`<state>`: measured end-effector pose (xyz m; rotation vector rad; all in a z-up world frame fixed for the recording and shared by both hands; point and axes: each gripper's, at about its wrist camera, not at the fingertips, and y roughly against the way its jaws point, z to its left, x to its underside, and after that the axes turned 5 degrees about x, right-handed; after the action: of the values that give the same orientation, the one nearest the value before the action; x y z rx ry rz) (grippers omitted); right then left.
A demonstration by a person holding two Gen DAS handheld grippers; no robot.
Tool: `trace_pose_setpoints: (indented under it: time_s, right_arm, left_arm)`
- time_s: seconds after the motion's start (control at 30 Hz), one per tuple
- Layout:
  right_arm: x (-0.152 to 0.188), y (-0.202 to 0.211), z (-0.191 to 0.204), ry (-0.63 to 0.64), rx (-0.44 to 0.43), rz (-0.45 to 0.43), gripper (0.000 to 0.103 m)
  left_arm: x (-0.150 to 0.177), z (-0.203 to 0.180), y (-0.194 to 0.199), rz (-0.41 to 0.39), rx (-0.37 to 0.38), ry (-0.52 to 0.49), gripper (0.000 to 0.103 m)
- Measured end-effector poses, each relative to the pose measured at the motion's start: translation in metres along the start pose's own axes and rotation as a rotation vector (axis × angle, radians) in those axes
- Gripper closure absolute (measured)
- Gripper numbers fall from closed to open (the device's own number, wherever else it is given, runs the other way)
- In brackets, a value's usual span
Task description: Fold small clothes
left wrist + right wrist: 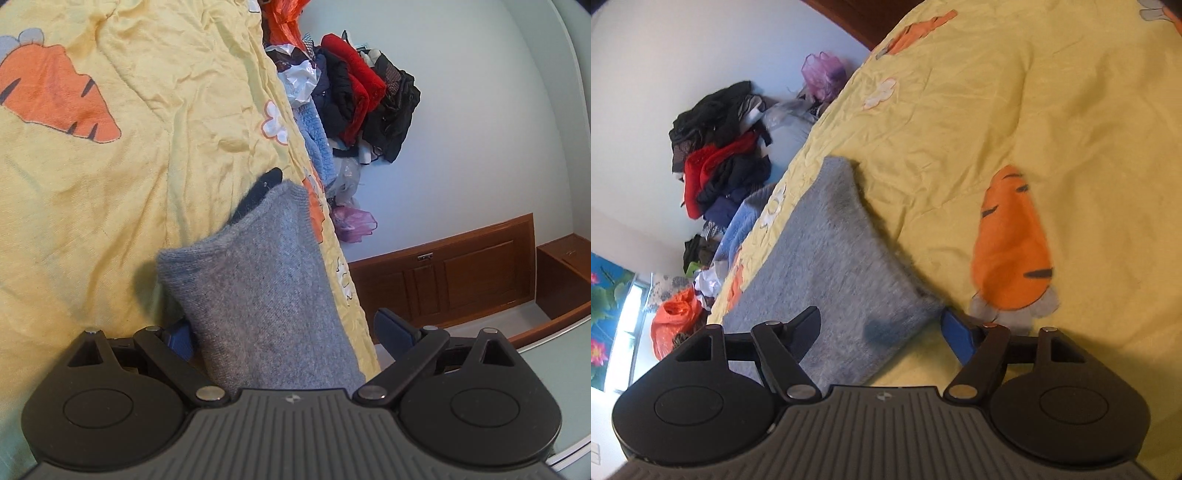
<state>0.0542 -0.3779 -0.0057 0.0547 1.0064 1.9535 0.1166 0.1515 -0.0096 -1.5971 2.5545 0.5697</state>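
Observation:
A small grey knitted garment (258, 295) lies folded on the yellow carrot-print bedsheet (129, 177); it also shows in the right wrist view (834, 266). My left gripper (284, 332) is open, its blue-padded fingers either side of the garment's near end. A black fingertip of the other gripper pokes out behind the garment's far edge. My right gripper (882, 328) is open, its fingers straddling the garment's near corner. Whether the fingers touch the cloth is not clear.
A heap of red, black and blue clothes (354, 96) and plastic bags lies beyond the bed edge, also in the right wrist view (720, 155). Brown wooden cabinets (461, 273) stand by the pale wall. An orange bag (676, 321) lies nearby.

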Motion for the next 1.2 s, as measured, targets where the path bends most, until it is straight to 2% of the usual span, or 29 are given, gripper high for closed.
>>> trace_pose_setpoints:
  time_s: [0.1,0.13,0.2,0.3,0.37,0.47,0.5,0.57,0.6,0.63,0.67,0.7,0.77,0.83,0.87,0.9,1.03,1.2]
  right_arm:
    - [0.013,-0.014,0.015,0.056,-0.078,0.114,0.021]
    - [0.015,-0.017,0.019,0.071,-0.094,0.126,0.022]
    - [0.012,-0.017,0.019,0.036,-0.077,0.088,0.027]
    - [-0.003,-0.018,-0.001,-0.143,-0.081,-0.033,0.031]
    - [-0.006,-0.026,-0.007,-0.192,-0.125,-0.024,0.031]
    - [-0.004,-0.038,0.012,-0.049,-0.117,-0.008,0.030]
    - [-0.003,-0.041,0.015,-0.028,-0.120,-0.018,0.031]
    - [-0.003,-0.045,0.015,-0.059,-0.110,-0.033,0.045]
    - [-0.004,-0.047,0.011,-0.085,-0.104,-0.033,0.056]
    - [-0.006,-0.048,0.006,-0.104,-0.101,-0.029,0.068]
    - [-0.006,-0.049,-0.001,-0.113,-0.099,-0.025,0.074]
    - [-0.005,-0.050,-0.006,-0.118,-0.089,-0.023,0.085]
    - [-0.004,-0.051,-0.014,-0.131,-0.112,-0.018,0.086]
    - [-0.003,-0.051,-0.015,-0.132,-0.116,-0.018,0.087]
    - [-0.003,-0.052,-0.013,-0.123,-0.112,-0.020,0.087]
    - [-0.003,-0.052,-0.011,-0.108,-0.108,-0.020,0.086]
    - [-0.009,-0.049,-0.001,-0.069,-0.121,-0.018,0.086]
    - [-0.021,-0.030,0.006,-0.055,-0.177,-0.020,0.086]
  left_arm:
    - [0.001,0.000,0.000,0.000,0.001,-0.010,0.006]
    - [0.000,0.001,0.001,0.000,0.005,-0.008,0.006]
    - [0.000,0.002,0.003,0.000,0.011,-0.002,0.006]
    - [0.002,0.001,0.003,-0.019,0.008,-0.009,0.006]
    - [0.006,-0.002,0.002,-0.048,-0.009,-0.060,0.006]
    - [0.015,-0.014,-0.009,-0.087,-0.075,-0.207,0.007]
    - [0.018,-0.017,-0.013,-0.089,-0.101,-0.249,0.007]
    - [0.023,-0.021,-0.018,-0.082,-0.133,-0.306,0.007]
    - [0.023,-0.021,-0.018,-0.080,-0.134,-0.311,0.012]
    - [0.023,-0.018,-0.017,-0.080,-0.131,-0.308,0.022]
    - [0.021,-0.015,-0.015,-0.082,-0.134,-0.297,0.036]
    - [0.019,-0.011,-0.014,-0.086,-0.149,-0.283,0.044]
    - [0.015,-0.003,-0.011,-0.097,-0.166,-0.251,0.065]
    - [0.013,0.001,-0.011,-0.093,-0.182,-0.234,0.074]
    - [0.012,0.003,-0.013,-0.079,-0.191,-0.223,0.092]
    - [0.010,0.006,-0.016,-0.054,-0.205,-0.201,0.096]
    - [0.008,0.001,-0.011,-0.050,-0.190,-0.191,0.097]
    - [0.003,-0.018,0.007,-0.043,-0.135,-0.192,0.098]
